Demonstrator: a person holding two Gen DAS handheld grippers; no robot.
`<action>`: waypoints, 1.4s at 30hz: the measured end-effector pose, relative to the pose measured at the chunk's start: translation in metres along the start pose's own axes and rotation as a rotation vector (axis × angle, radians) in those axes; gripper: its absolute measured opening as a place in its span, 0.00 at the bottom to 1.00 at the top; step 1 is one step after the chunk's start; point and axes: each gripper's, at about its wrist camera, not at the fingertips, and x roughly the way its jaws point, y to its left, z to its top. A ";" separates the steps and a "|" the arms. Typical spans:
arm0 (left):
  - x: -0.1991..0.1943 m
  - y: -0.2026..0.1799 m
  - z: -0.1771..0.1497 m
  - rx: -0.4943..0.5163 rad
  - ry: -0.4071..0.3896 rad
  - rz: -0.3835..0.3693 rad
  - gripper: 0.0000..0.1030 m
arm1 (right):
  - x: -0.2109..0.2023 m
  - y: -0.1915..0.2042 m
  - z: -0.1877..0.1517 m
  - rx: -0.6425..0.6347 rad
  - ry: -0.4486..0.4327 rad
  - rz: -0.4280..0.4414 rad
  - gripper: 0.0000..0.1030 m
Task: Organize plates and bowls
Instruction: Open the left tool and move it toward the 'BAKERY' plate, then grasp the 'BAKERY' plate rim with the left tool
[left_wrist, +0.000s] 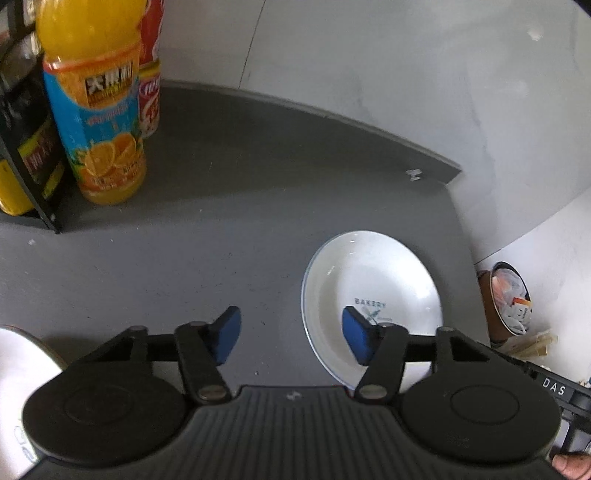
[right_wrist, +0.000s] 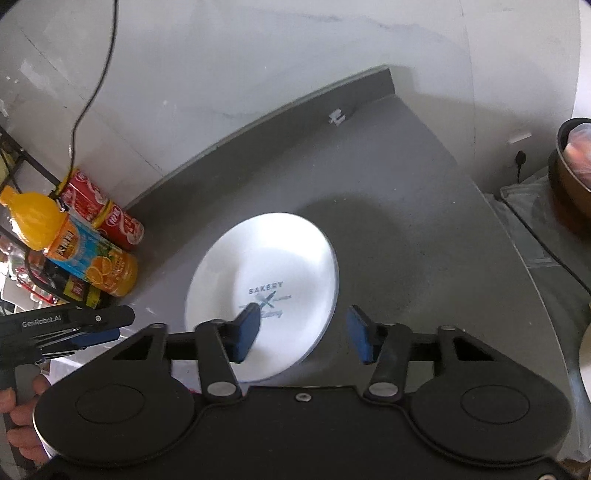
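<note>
a white plate (right_wrist: 266, 280) printed with "bakery" lies flat on the grey tabletop (left_wrist: 229, 206), near its right-hand edge and well apart from the drinks at the back left. the right gripper (right_wrist: 301, 332) hangs over the plate's near right rim with its blue-padded fingers (right_wrist: 247, 330) spread apart, one above the plate's inside and the other outside the rim over bare tabletop; whether either touches the plate cannot be told. the left gripper (left_wrist: 291, 338) is also spread wide and holds nothing, its right finger over the plate (left_wrist: 373, 284) and its left finger over the tabletop. an orange juice bottle (left_wrist: 96, 110) stands beside a red bottle (left_wrist: 149, 74) by the wall, next to a black rack (left_wrist: 26, 147). a white dish edge (left_wrist: 18, 373) shows at the left view's lower left corner.
</note>
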 end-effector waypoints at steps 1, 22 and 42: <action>0.006 0.001 0.001 -0.009 0.010 0.003 0.53 | 0.005 -0.002 0.002 0.005 0.014 0.003 0.39; 0.082 0.000 0.008 -0.093 0.166 -0.036 0.18 | 0.068 -0.015 0.022 -0.042 0.166 0.020 0.29; 0.045 0.002 0.017 -0.107 0.078 -0.123 0.07 | 0.030 0.016 0.026 -0.156 0.072 0.012 0.12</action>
